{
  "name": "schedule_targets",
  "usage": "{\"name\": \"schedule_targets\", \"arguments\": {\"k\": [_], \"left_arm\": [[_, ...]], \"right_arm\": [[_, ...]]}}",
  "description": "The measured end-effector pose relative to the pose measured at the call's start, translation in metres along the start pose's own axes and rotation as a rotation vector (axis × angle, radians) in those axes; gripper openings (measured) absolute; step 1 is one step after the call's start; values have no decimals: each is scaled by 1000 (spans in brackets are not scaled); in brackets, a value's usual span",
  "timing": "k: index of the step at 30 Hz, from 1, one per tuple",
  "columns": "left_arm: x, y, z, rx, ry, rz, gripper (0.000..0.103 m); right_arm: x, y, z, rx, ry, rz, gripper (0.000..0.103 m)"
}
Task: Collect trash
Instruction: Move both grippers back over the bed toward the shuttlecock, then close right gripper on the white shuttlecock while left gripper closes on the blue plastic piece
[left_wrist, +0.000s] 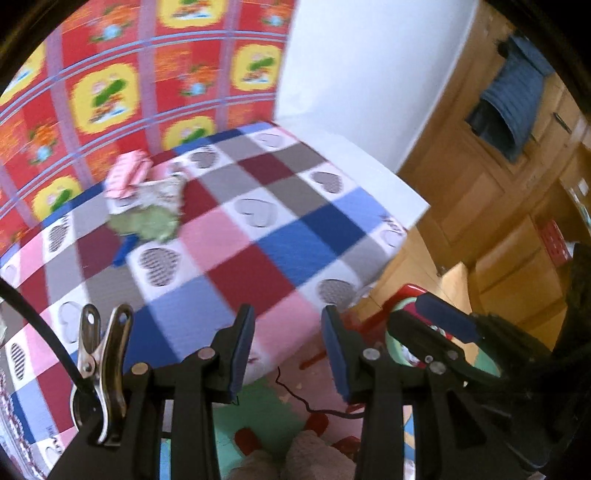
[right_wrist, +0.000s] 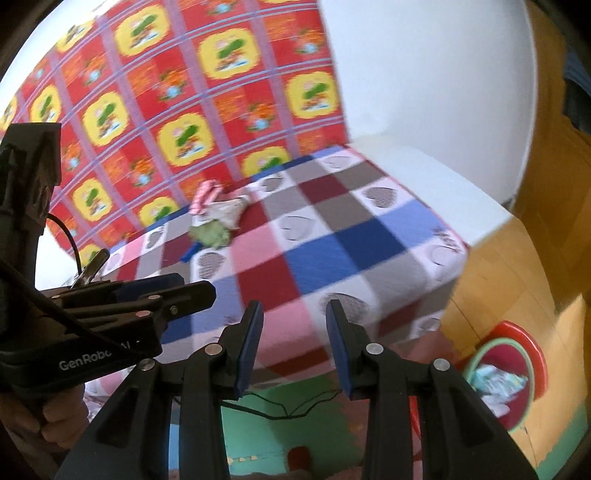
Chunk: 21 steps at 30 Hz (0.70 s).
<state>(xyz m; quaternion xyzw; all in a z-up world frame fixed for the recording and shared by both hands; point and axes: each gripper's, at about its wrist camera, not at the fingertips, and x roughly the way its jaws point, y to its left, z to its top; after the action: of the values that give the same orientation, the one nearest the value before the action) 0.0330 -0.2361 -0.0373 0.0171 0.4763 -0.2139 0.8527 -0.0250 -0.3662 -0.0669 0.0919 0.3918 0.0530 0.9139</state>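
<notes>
both grippers hang over the near edge of the checked bedspread (left_wrist: 236, 258), the left gripper (left_wrist: 288, 347) and right gripper (right_wrist: 293, 345) each spread wide with nothing between the pads. the trash pile (left_wrist: 147, 199) lies far across the bed near the patterned wall cloth (right_wrist: 166, 110): a pink striped wrapper (left_wrist: 127, 175), crumpled pale paper and a green scrap (right_wrist: 210, 233). the heap seems to run lengthwise from the wall toward the bed's middle, though blur hides detail. i'd reach well forward and take one piece at a time; the red bin (right_wrist: 517, 354) waits on the floor to the right
</notes>
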Motion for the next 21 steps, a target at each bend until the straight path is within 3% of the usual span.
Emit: {"name": "schedule_targets", "arguments": {"k": [10,21], "left_arm": [[-23,80,-3,-161,-31,106,39],[-8,135,12,-300,-14,186,39]], "right_arm": [[45,62,24,-92,59,137,36],[105,73,63,-165,113,211,36]]}}
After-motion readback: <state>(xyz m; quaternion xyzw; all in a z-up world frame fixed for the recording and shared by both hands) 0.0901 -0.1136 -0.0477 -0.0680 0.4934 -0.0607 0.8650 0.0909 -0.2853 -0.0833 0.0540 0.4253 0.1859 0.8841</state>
